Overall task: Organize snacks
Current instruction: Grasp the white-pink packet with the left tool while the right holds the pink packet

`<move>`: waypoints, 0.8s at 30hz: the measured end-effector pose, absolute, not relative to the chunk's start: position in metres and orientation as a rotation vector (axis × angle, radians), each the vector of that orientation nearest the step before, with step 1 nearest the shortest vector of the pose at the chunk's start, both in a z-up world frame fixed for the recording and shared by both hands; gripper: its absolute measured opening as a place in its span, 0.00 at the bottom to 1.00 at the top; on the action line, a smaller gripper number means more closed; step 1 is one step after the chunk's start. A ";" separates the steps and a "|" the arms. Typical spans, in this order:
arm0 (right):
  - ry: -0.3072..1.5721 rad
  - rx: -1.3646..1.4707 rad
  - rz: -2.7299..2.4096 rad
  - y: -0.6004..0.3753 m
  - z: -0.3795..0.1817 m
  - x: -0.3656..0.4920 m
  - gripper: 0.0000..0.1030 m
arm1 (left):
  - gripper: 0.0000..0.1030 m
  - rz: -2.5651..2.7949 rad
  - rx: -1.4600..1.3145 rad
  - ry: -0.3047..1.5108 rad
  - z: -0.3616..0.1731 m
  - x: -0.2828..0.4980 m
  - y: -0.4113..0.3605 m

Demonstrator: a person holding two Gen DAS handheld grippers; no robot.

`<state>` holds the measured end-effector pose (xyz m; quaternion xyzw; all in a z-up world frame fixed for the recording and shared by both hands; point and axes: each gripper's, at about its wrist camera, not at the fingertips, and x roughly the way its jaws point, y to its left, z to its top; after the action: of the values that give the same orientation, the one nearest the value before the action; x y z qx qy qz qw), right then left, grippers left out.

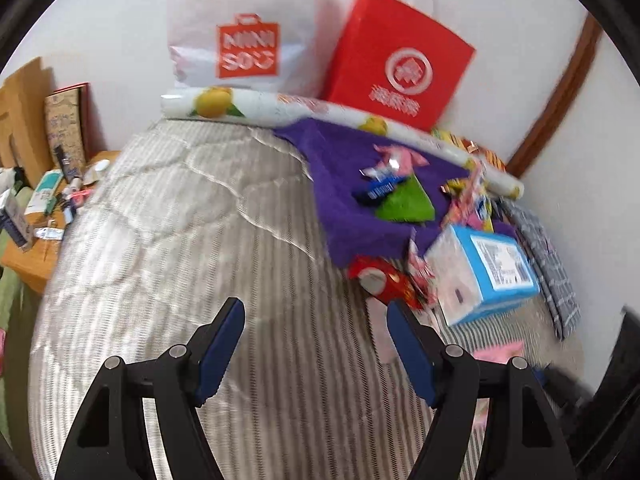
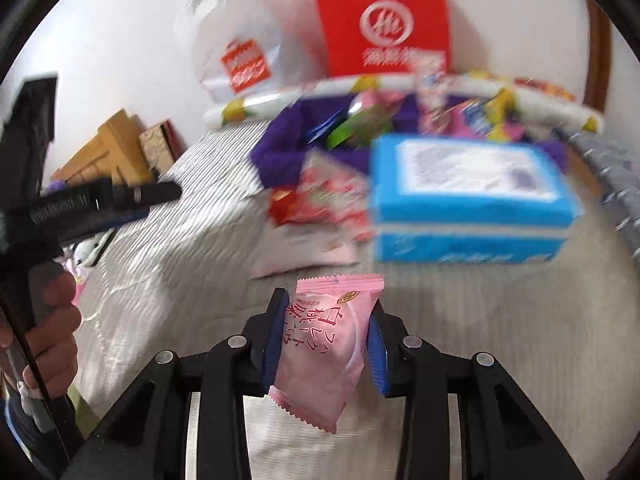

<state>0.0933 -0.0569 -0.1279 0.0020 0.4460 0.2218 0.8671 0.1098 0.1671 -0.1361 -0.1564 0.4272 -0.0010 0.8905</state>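
My right gripper (image 2: pixel 329 322) is shut on a pink snack packet (image 2: pixel 325 344) and holds it above the striped bed cover. A blue box (image 2: pixel 468 200) lies just beyond it, with a red and pink snack bag (image 2: pixel 320 196) to its left. My left gripper (image 1: pixel 316 320) is open and empty over the bed cover (image 1: pixel 192 232). To its right lie the blue box (image 1: pixel 486 270), a red snack pack (image 1: pixel 380 280) and a purple cloth (image 1: pixel 340 176) with a green packet (image 1: pixel 406 204) and other small snacks on it. The left gripper's handle, held by a hand, also shows in the right wrist view (image 2: pixel 60 216).
A white Miniso bag (image 1: pixel 244 36) and a red paper bag (image 1: pixel 400 64) lean on the wall behind a rolled lemon-print sheet (image 1: pixel 256 106). A cluttered wooden side table (image 1: pixel 44 208) stands left of the bed. A grey patterned cloth (image 1: pixel 552 256) lies at the right.
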 end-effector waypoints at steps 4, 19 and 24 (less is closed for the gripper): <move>0.888 -0.016 0.384 -0.098 -0.127 0.104 0.36 | 0.70 -0.053 -0.319 0.930 -0.150 0.119 0.145; 0.885 -0.041 0.300 -0.181 -0.162 0.142 0.36 | 0.77 -0.073 -0.325 1.005 -0.178 0.151 0.099; 0.882 -0.017 0.332 -0.183 -0.165 0.151 0.36 | 0.80 0.003 -0.227 0.987 -0.180 0.157 0.077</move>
<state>0.1514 -0.1827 -0.1654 -0.0084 0.4250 0.1599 0.8909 0.1569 0.0770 -0.1796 -0.1088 0.4725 0.0015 0.8746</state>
